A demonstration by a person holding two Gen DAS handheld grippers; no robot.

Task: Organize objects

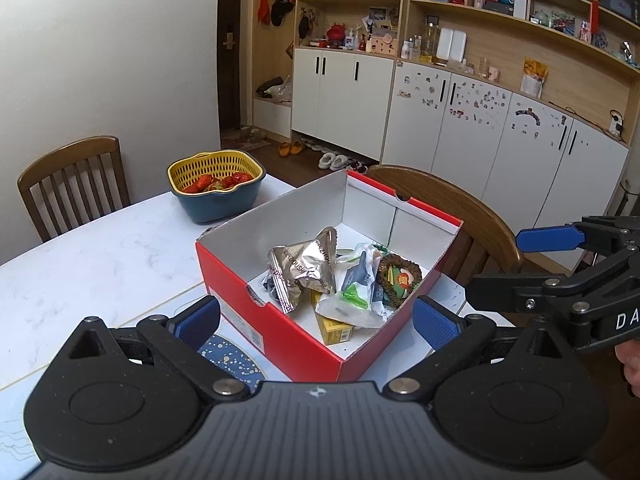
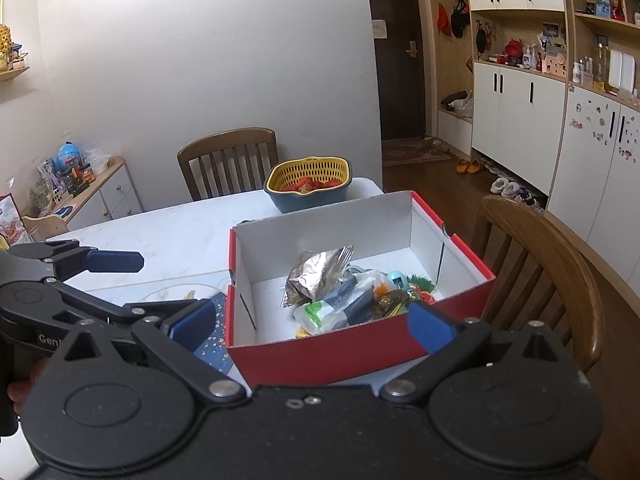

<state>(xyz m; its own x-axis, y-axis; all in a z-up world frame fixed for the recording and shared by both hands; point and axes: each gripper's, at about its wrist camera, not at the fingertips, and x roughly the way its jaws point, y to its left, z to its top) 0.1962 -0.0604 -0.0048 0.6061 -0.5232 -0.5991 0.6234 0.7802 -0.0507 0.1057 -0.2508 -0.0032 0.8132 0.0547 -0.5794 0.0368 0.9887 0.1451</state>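
- Crumpled foil wrapper (image 1: 306, 268) in the red shoebox (image 1: 280, 328) reads "ZHOUSH"; right tongs (image 2: 312, 326) body shows "DA", left tongs (image 1: 316, 320) "Gen"
- Both tongs spread, empty, above the box
- Box and strawberry basket (image 1: 216, 184) sit on the white marble worktop (image 1: 92, 264); wooden chairs, white cabinets behind

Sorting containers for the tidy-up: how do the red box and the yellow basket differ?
The red box is cardboard with straight, solid walls; the yellow basket is rounded, slotted plastic nested in a blue bowl. The box holds crumpled wrappers and packets; the basket holds strawberries. The box stands nearer the cameras. Both are open-topped, on the white table.
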